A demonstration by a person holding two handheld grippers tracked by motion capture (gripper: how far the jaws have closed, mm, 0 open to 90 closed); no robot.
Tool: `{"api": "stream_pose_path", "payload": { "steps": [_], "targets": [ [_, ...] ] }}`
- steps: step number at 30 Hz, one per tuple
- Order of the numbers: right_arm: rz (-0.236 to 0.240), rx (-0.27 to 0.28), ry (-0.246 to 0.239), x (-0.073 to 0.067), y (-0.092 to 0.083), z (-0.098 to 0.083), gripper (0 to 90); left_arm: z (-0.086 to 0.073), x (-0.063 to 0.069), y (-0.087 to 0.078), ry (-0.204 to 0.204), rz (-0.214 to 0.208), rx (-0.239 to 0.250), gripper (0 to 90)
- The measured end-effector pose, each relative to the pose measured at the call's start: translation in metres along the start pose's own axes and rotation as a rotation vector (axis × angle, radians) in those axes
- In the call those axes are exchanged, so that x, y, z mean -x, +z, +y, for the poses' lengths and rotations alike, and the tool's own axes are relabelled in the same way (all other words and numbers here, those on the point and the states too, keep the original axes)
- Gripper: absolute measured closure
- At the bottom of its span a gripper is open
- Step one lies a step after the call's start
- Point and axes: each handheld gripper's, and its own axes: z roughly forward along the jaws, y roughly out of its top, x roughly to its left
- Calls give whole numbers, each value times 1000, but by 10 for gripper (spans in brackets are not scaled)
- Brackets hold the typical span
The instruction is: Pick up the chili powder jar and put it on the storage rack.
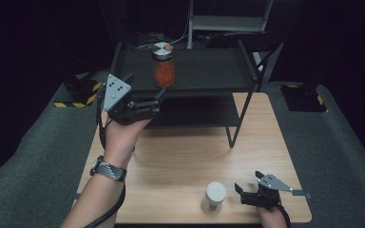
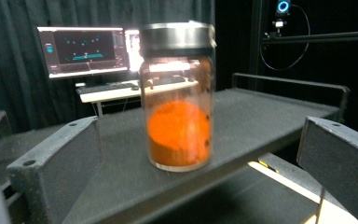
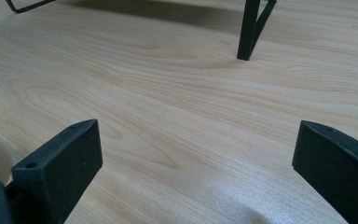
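Observation:
A glass jar (image 1: 163,66) with a metal lid and orange powder inside stands upright on the top level of a black rack (image 1: 209,71). My left gripper (image 1: 145,92) is held up just left of the jar, open, and does not touch it. In the left gripper view the jar (image 2: 179,100) stands a little ahead of the gap of that gripper (image 2: 198,140), whose jaws are wide apart. A second jar (image 1: 214,197) with a white lid stands near the table's front edge. My right gripper (image 1: 247,181) rests just right of it, open and empty, and faces bare wood (image 3: 200,135).
The wooden table (image 1: 185,152) has bare room in its middle. The rack has a lower shelf (image 1: 195,111) and thin legs (image 3: 249,28) standing on the table. A lit monitor (image 2: 86,49) and a keyboard are far behind. Dark grey padding surrounds the table.

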Motion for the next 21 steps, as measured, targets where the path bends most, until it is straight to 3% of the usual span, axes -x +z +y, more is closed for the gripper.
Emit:
{"api": "stream_pose_path", "payload": {
  "steps": [16,21],
  "targets": [
    [-4,-1,-2,-1,0,0,7,-43,9,-27,-15,-35,-13,3],
    [-5,-1,-2,-1,0,0,7,-55,13,-32,-13,-42,-37,3]
  ]
}}
